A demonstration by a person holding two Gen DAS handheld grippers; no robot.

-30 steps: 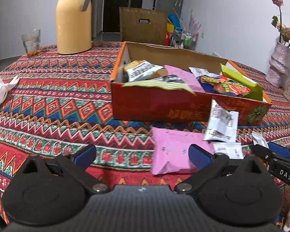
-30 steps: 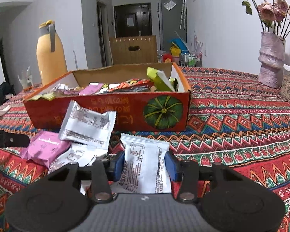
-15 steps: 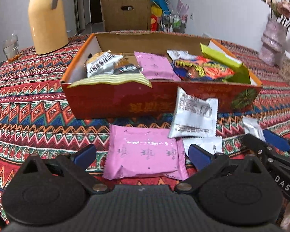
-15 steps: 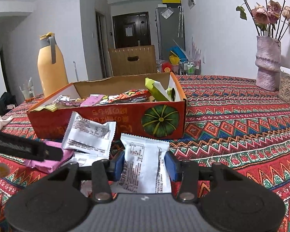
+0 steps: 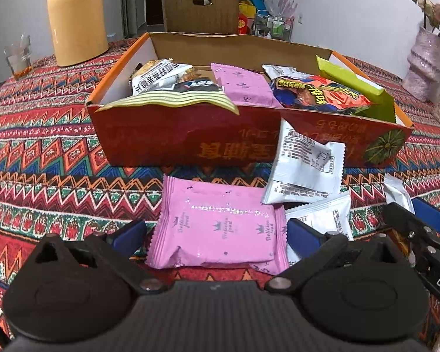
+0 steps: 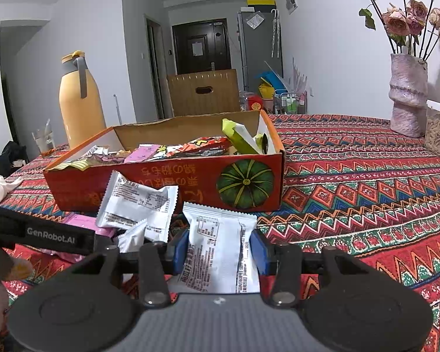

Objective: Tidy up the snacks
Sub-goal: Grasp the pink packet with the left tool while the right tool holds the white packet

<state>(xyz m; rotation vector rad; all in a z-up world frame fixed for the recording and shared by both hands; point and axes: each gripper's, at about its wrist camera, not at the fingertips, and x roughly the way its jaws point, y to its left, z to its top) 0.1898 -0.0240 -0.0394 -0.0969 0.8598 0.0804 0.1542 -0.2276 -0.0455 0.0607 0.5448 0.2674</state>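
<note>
Left wrist view: I am bringing my left hand-held gripper [image 5: 217, 234] down over the pink snack packet [image 5: 218, 228], which is lying flat on the patterned surface [image 5: 44, 158] just in front of the red snack box [image 5: 190, 143]. The jaws are standing released, one blue pad at each short side of the packet, neither pressing yet as far as I can tell. To do this pick well I am keeping the pads level with the packet's thick middle, not its crimped edges, and closing gently so the filling is not crushed. A white packet [image 5: 306, 170] is leaning against the box wall just beside the pink one's far right corner; I judge the right pad should stay clear of it and of the second white packet [image 5: 328, 217] lying under it.

Right wrist view: my right hand-held gripper [image 6: 220, 252] is grasping a white snack sachet [image 6: 220, 252], both blue pads pressing its long edges, with the sachet lying near the box's pumpkin-printed corner. It is hard to say whether its far end is resting on the surface or hanging just above it. I am holding it quiet, leaving room for the left side to work. The box's open top is lying straight ahead, already part filled.
</note>
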